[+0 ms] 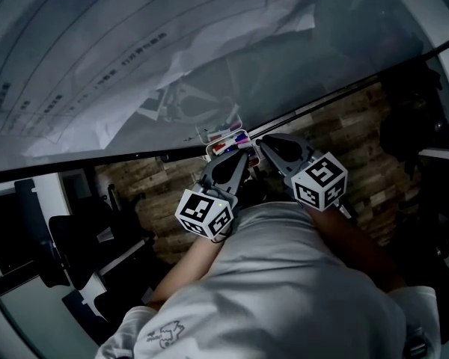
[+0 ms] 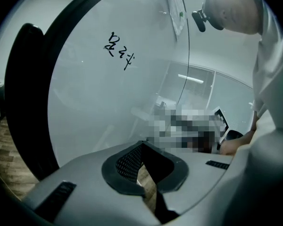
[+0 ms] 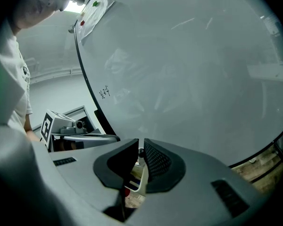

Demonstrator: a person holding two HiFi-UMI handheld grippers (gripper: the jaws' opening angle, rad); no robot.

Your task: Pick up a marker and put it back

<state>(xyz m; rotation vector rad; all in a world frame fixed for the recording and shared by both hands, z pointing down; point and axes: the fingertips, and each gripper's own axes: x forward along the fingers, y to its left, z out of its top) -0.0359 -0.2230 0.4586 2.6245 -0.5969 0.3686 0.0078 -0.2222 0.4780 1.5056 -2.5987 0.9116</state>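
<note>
Two grippers are in your hands, both aimed at the lower edge of the whiteboard [image 1: 209, 36].

1. Left side of the head view: paper sheets [image 1: 120, 81] hang on the board. Below them is wood floor [image 1: 359, 148].
2. Left gripper [image 1: 243, 157]: it sits just left of centre in the head view, with its marker cube [image 1: 204, 214] near your shirt [image 1: 284, 290]. In the left gripper view, the left gripper [image 2: 142, 144] has its pads meeting at the tips. Nothing is between them; only floor shows through the wedge behind the tips. Handwriting [image 2: 118, 51] is at the upper left of the board [image 2: 99, 117].
3. Centre of the head view: the tray [image 1: 209, 135] is fixed under the board edge. The markers [image 1: 232, 142] lie in it, just above both gripper tips. You hold no marker.
4. Right gripper [image 1: 260, 143]: it sits just right of centre, beside the tray. In the right gripper view, the right gripper [image 3: 141, 149] has its pads a thin slit apart. A small dark rounded tip [image 3: 140, 152] shows in the slit; you cannot tell whether the pads touch it. The white tray rim [image 3: 142, 182] and a red piece [image 3: 126, 192] show below through the gap.
</note>
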